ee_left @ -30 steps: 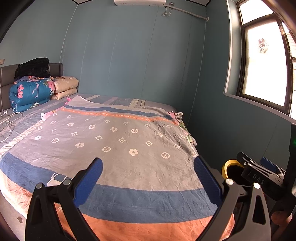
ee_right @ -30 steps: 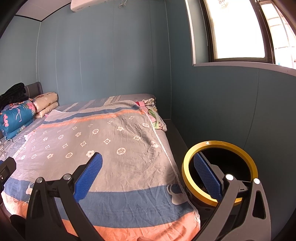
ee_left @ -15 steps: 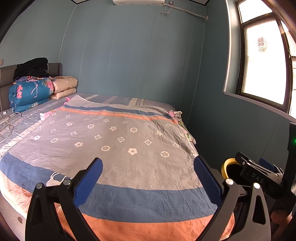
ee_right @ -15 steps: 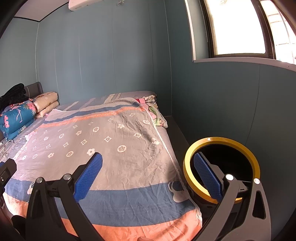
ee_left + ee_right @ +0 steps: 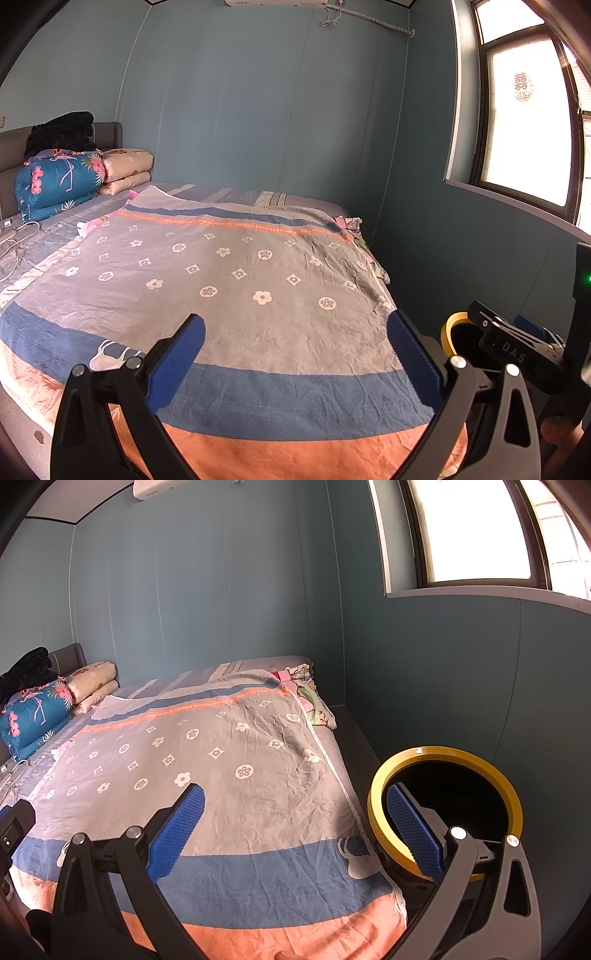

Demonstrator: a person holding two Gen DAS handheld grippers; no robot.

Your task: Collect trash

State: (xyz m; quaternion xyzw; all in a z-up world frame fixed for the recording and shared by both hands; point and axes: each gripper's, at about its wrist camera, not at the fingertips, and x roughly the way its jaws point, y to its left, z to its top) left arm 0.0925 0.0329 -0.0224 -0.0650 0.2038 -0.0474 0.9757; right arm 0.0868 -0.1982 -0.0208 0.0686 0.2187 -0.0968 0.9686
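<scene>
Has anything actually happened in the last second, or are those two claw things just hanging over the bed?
Very little. Both views have crept slightly: the yellow-rimmed bin beside the bed now sits a bit higher and more central in the right view. The left gripper and right gripper are open and empty, as before; nothing was picked up or dropped. The folded quilts have not moved.
</scene>
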